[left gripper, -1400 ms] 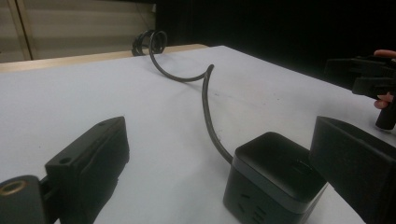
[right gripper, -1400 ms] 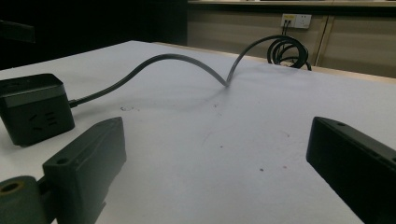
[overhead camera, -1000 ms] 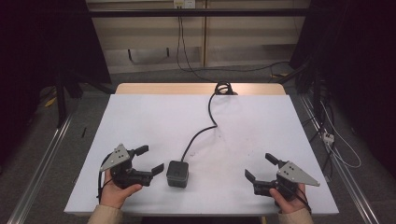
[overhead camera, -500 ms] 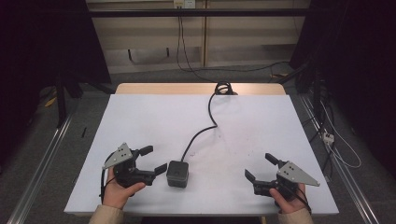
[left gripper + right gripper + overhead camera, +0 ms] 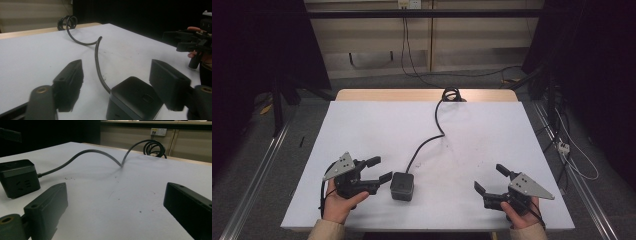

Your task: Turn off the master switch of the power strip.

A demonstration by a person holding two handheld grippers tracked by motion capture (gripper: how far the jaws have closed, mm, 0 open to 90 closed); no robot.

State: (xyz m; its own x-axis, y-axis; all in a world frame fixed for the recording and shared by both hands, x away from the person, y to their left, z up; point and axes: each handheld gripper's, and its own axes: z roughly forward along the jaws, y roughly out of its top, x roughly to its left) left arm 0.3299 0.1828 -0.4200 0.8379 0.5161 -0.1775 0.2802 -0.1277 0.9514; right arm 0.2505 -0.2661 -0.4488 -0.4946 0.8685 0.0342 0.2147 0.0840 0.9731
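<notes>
A black cube-shaped power socket (image 5: 402, 186) rests on the white table (image 5: 377, 125) near the front, and its black cable (image 5: 435, 131) snakes back to a coil (image 5: 452, 94) at the far edge. My left gripper (image 5: 380, 169) lies just left of the cube and points at it. Its jaws have just been closing and still stand apart. In the left gripper view the cube (image 5: 135, 100) sits at the mouth of the left gripper (image 5: 117, 82), close to one jaw and not pressed. My right gripper (image 5: 490, 178) rests open at the front right, nothing between its jaws.
The right gripper view looks past the right gripper (image 5: 117, 205) at bare white tabletop, with the cube (image 5: 18, 178) off to the left and the cable (image 5: 100, 152) arching toward the coil (image 5: 155, 147). Dark floor, rails and wall cables surround the table.
The left gripper's jaws have drawn closer together beside the cube. Both hands, the cube and the cable lie where they were.
</notes>
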